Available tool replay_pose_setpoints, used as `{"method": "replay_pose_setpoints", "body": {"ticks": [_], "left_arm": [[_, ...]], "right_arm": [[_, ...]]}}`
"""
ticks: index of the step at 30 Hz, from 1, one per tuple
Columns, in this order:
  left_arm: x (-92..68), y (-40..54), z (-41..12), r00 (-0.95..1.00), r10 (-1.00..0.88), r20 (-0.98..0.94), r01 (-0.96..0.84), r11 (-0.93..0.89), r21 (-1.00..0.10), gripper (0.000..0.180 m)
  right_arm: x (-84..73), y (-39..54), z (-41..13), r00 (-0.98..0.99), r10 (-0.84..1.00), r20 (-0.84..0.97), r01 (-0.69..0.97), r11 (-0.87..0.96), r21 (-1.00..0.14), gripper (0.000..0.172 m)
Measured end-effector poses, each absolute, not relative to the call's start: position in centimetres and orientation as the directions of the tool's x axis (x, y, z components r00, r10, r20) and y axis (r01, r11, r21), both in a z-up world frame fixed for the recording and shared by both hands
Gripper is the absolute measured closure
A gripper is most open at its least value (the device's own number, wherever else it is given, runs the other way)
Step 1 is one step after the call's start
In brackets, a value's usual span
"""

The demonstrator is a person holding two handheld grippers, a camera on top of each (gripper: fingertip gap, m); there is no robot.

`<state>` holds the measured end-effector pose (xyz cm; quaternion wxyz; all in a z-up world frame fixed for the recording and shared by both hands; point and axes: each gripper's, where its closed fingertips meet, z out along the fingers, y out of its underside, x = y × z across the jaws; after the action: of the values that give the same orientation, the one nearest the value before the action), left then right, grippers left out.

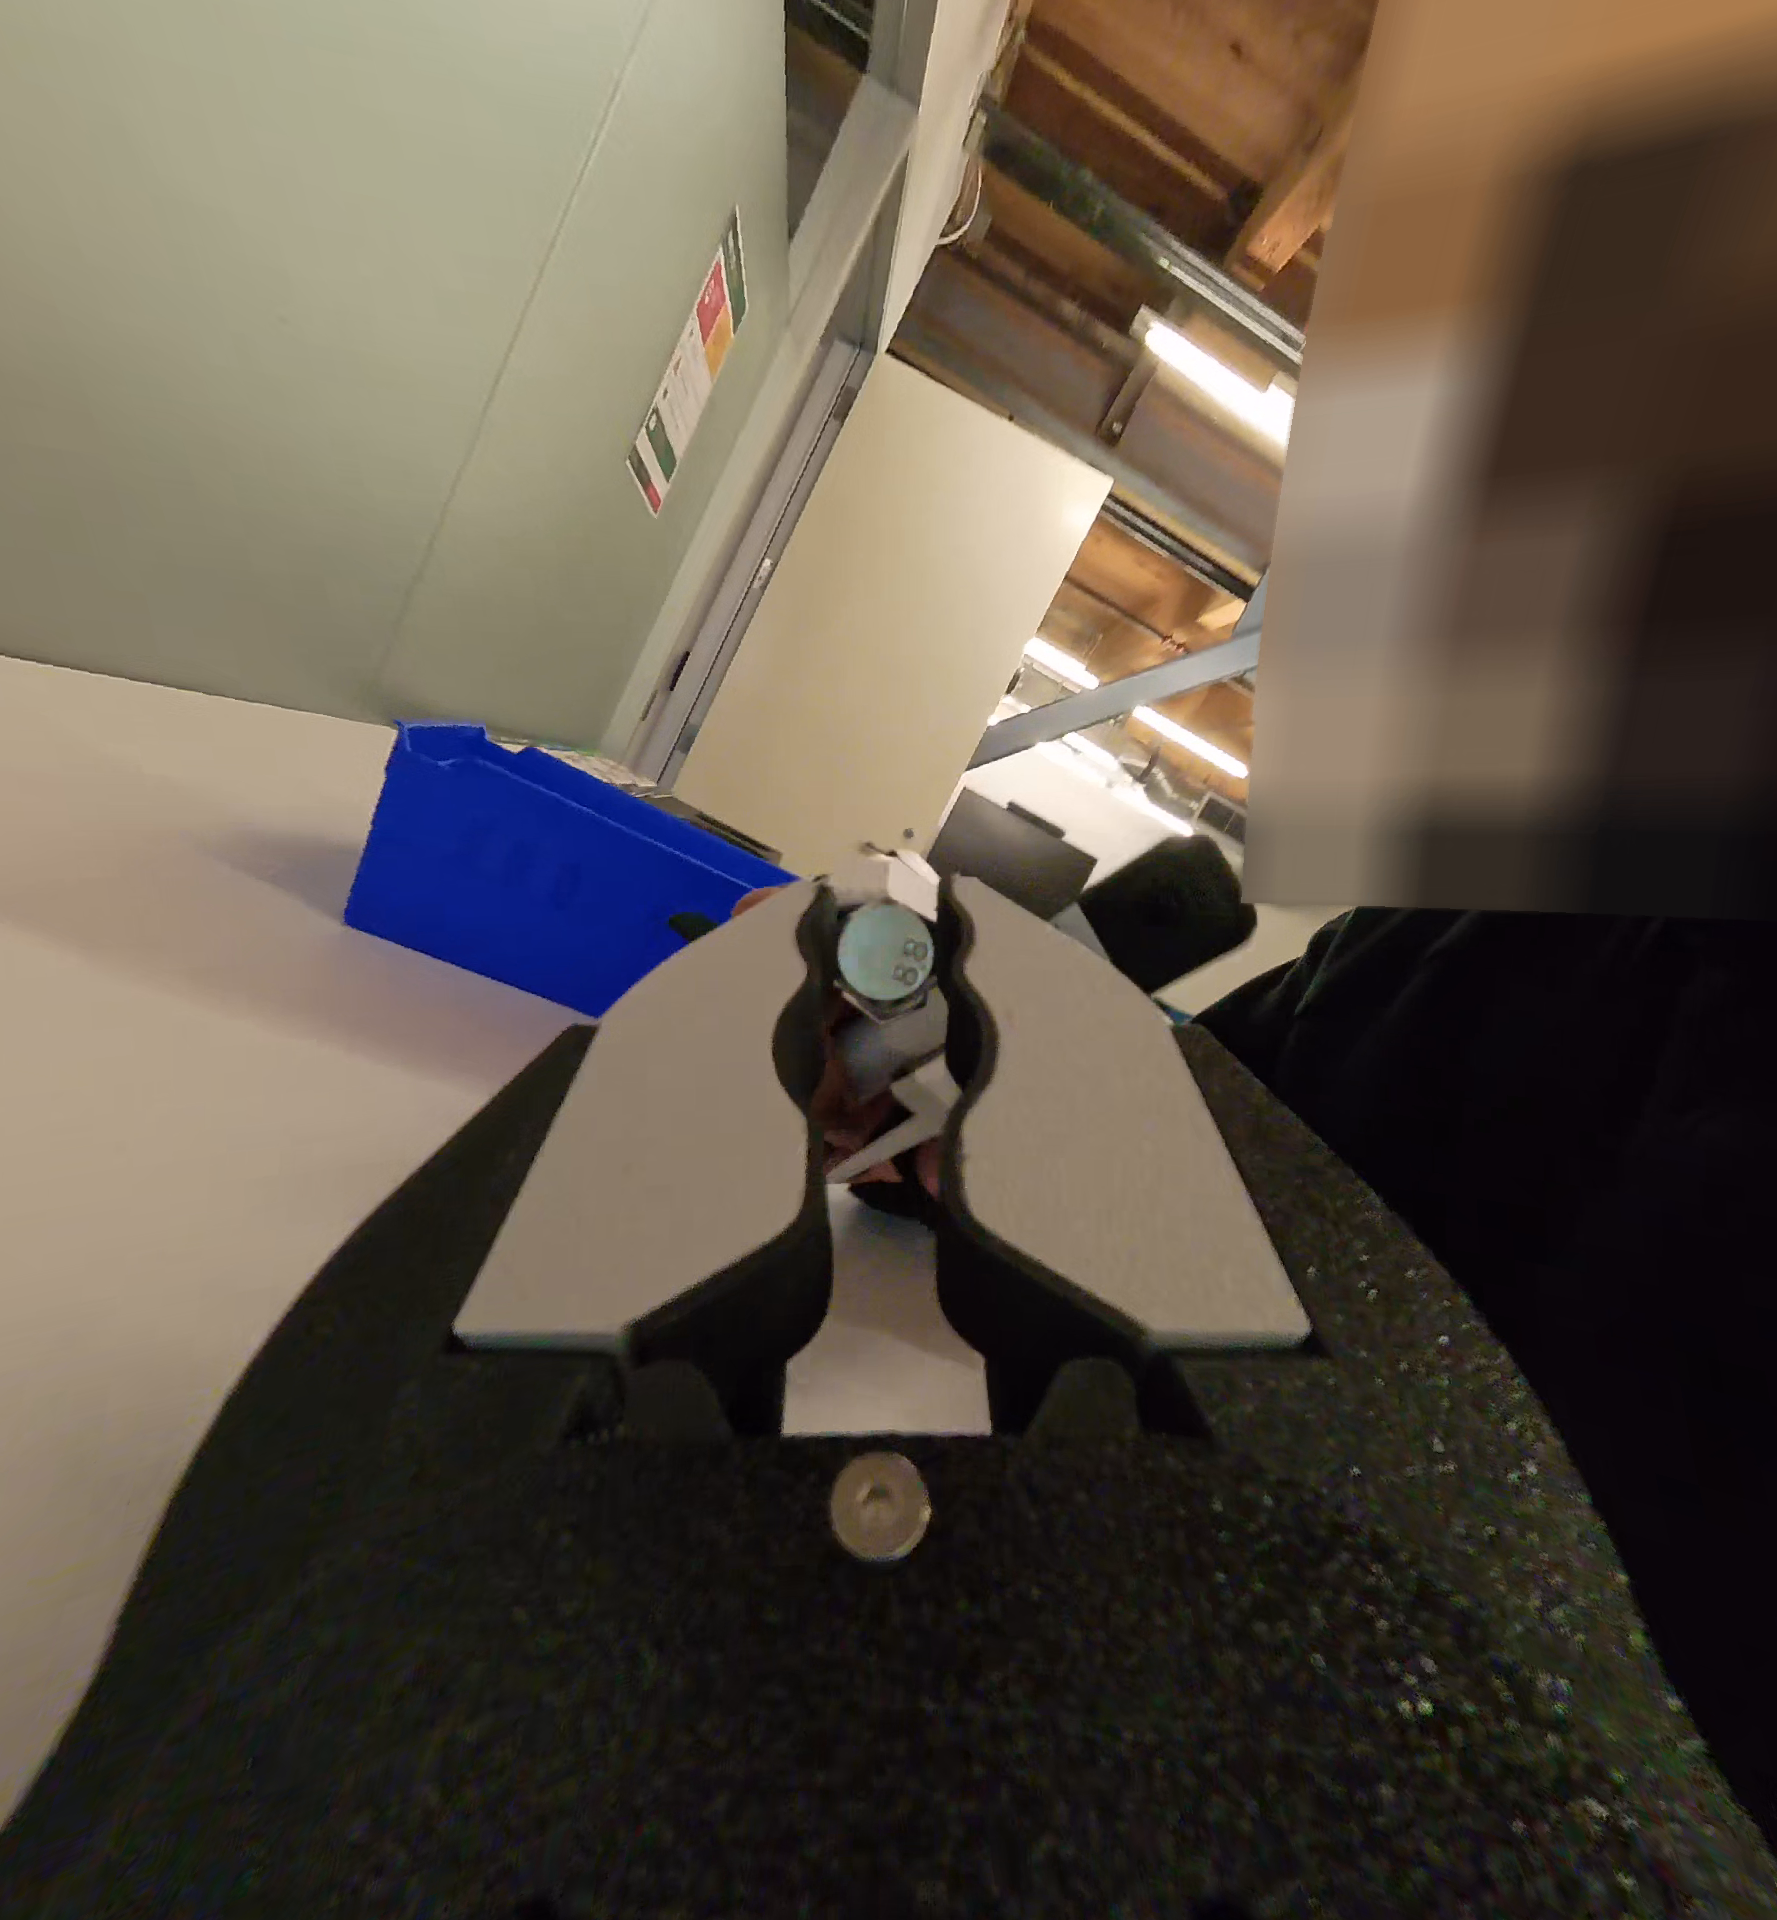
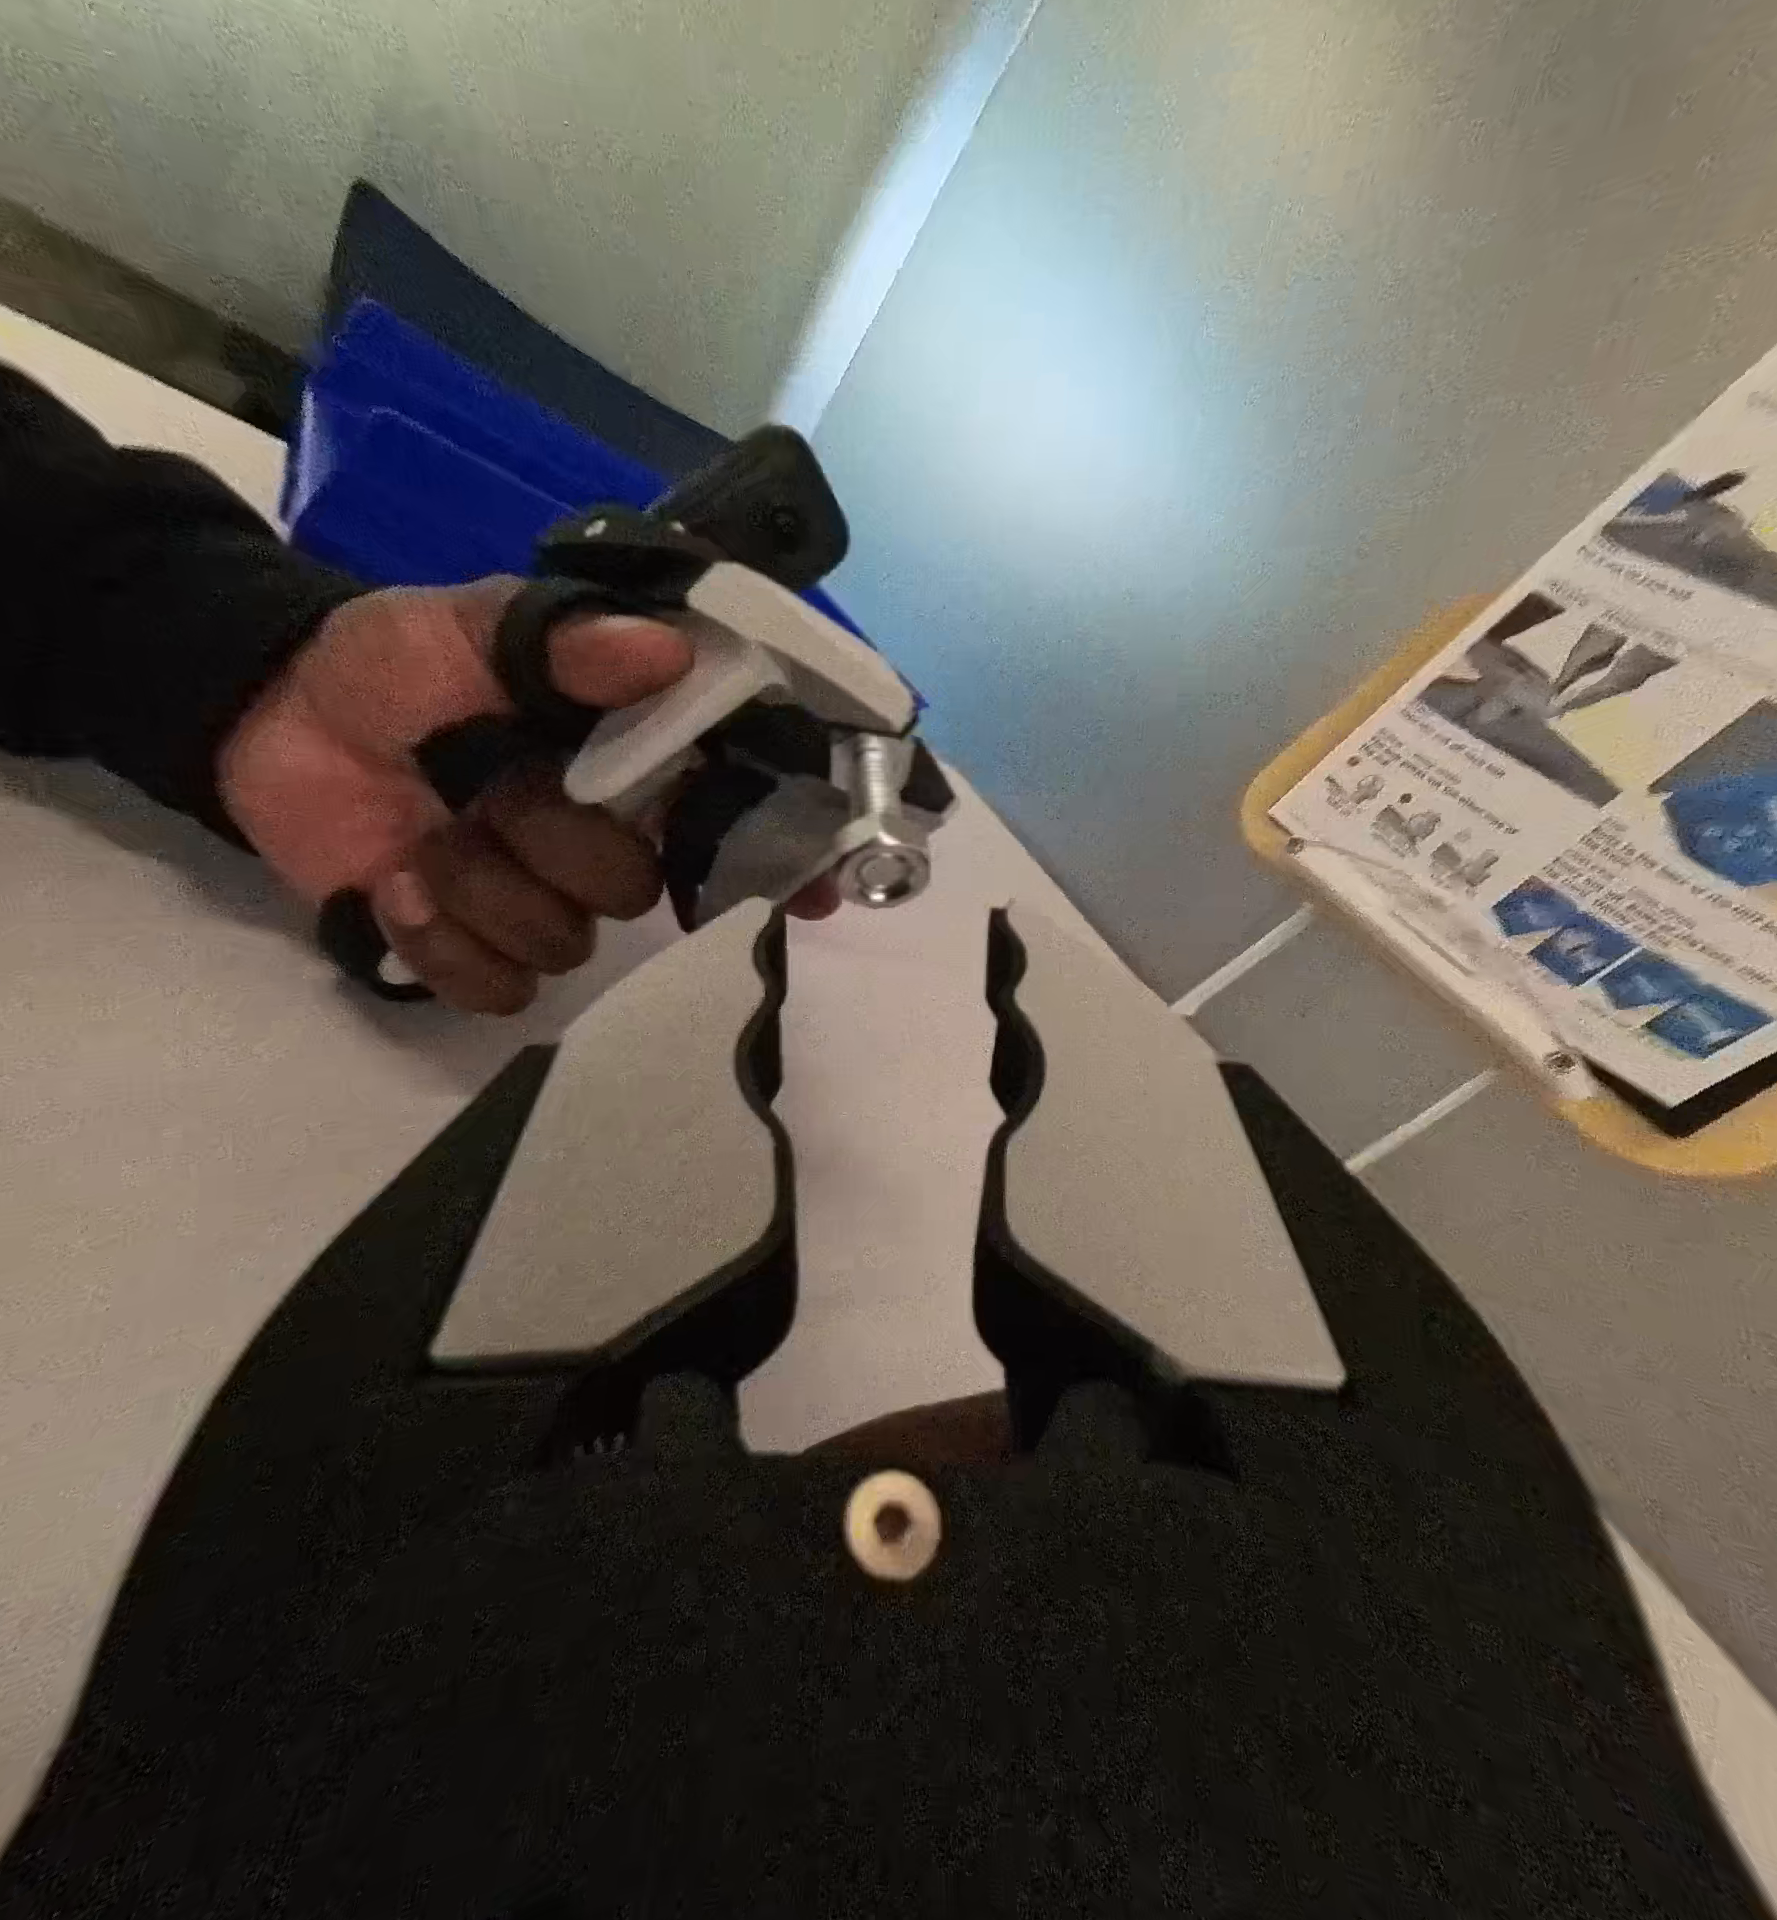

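White surface under both views, pale grey-green walls behind it, and exposed wood ceiling beams with strip lights up top in the left wrist view. The left tool is clamped narrow on a silver hex bolt, head facing the camera, both dark wavy pads pressing on it near the tips. From the right wrist view you can see that same left tool in a hand with a black sleeve, the bolt threaded shank and all, with a nut on its end pointing this way. The right tool has its jaws fairly wide with just bare surface showing between them, tips just short of the bolt, not touching it. Blue bin sits on the surface behind. Off to the right there's an illustrated sheet on a yellowish board.
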<state>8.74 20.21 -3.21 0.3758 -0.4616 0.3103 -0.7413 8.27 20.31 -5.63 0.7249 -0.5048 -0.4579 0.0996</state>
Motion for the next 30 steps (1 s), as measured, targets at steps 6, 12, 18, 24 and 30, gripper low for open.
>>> {"method": "replay_pose_setpoints", "body": {"ticks": [6,12,18,24,30], "left_arm": [[9.6,19.1,-3.5,-0.305,-0.839,0.451,0.240,-0.526,-0.816,0.163],[9.1,18.8,-3.6,-0.281,-0.902,0.328,0.231,-0.395,-0.889,0.163],[8.8,19.4,-3.1,-0.238,-0.920,0.312,0.267,-0.371,-0.889,0.163],[8.5,20.2,-3.0,-0.259,-0.875,0.409,0.297,-0.475,-0.829,0.163],[9.4,19.2,-3.4,-0.293,-0.855,0.427,0.261,-0.501,-0.825,0.163]], "right_arm": [[8.0,19.6,-5.3,0.556,0.573,0.603,0.341,0.504,-0.794,0.154],[7.4,19.2,-5.1,0.194,0.864,-0.465,-0.168,-0.437,-0.883,0.155],[9.6,20.7,-3.9,0.248,0.893,-0.375,-0.318,-0.290,-0.902,0.137],[8.7,19.8,-4.7,0.548,0.720,0.425,0.176,0.398,-0.900,0.131],[8.0,19.4,-5.0,0.567,0.552,0.611,0.339,0.520,-0.784,0.152]]}}
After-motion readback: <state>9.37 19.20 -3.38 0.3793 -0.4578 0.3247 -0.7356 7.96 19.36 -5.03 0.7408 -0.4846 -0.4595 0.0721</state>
